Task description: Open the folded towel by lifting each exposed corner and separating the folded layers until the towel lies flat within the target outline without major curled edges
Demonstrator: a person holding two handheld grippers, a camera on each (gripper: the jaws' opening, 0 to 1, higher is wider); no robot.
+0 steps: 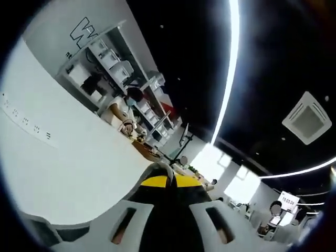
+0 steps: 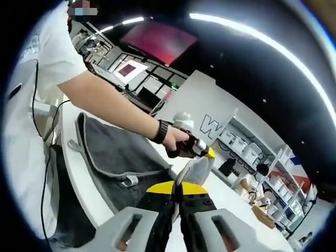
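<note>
My right gripper [image 2: 177, 195] has its yellow-tipped jaws pressed together on nothing, and the dark grey folded terry towel with paler stitched edging [image 2: 118, 155] lies on the white table [image 2: 79, 173] just ahead and to its left, long axis running away from me. My left gripper [image 2: 202, 151], held in my left hand [image 2: 176, 140], hovers past the towel's far edge. In its own view its jaws [image 1: 169, 181] sit closed and empty, aimed at the ceiling, so the right looks nearer the exposed corner.
</note>
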